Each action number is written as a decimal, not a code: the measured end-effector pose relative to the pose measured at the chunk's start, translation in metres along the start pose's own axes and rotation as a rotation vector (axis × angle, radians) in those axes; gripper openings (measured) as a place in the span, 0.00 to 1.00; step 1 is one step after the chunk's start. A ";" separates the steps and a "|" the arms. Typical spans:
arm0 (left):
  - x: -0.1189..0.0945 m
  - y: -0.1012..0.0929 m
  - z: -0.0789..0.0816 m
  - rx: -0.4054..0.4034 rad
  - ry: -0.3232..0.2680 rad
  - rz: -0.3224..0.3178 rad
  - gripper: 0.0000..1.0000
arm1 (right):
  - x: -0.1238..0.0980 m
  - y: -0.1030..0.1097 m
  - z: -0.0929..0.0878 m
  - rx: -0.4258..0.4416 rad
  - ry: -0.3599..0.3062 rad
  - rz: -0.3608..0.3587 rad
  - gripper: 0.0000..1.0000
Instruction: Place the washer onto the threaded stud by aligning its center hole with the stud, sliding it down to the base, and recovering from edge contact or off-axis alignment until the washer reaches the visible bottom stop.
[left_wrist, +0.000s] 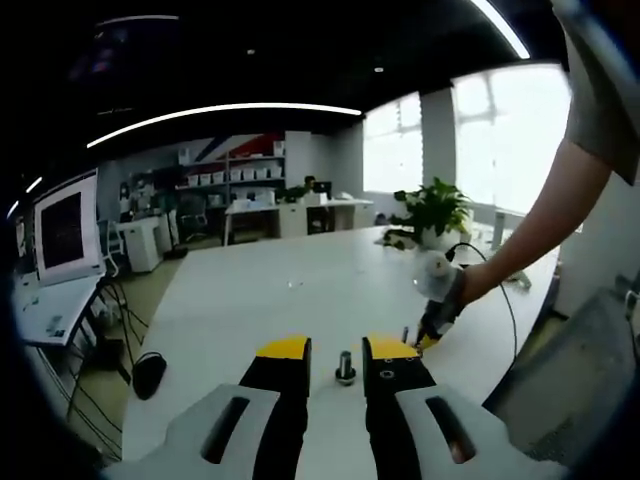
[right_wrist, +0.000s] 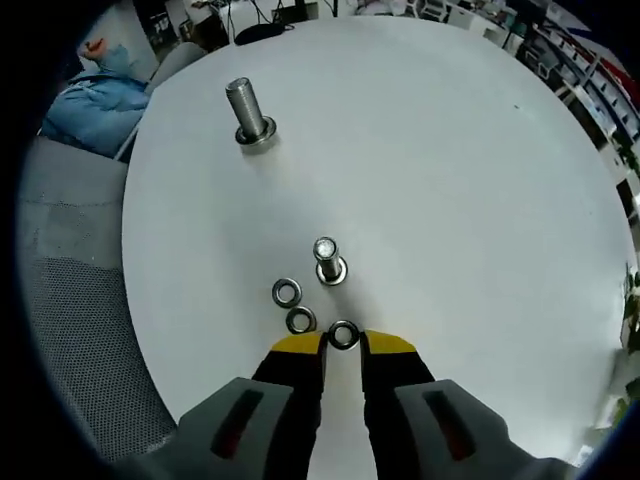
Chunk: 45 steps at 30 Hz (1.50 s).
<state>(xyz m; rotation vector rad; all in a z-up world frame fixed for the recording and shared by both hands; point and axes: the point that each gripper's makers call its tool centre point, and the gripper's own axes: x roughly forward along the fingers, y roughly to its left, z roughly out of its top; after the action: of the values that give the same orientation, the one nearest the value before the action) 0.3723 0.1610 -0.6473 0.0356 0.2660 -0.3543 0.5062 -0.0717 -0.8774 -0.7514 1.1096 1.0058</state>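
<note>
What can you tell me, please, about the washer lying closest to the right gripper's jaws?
The small silver metal ring washer lies flat on the white round table, its dark centre hole facing up. It sits right at the yellow tips of the right gripper, in the gap between the jaws; whether they pinch it is unclear. Two similar washers lie apart from it, and the short threaded stud stands upright just beyond.
</note>
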 end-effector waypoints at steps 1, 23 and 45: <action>0.000 0.000 0.000 0.003 0.000 0.001 0.18 | 0.000 0.000 0.000 0.002 0.001 0.001 0.16; 0.000 0.003 -0.003 0.013 0.018 0.018 0.18 | 0.000 0.000 0.000 0.019 0.002 0.001 0.15; 0.001 0.001 -0.003 0.026 0.017 0.006 0.18 | -0.001 -0.002 -0.001 0.075 -0.035 -0.043 0.13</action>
<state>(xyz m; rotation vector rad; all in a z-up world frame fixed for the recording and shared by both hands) 0.3727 0.1618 -0.6505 0.0653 0.2777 -0.3516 0.5071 -0.0736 -0.8766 -0.6922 1.0907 0.9328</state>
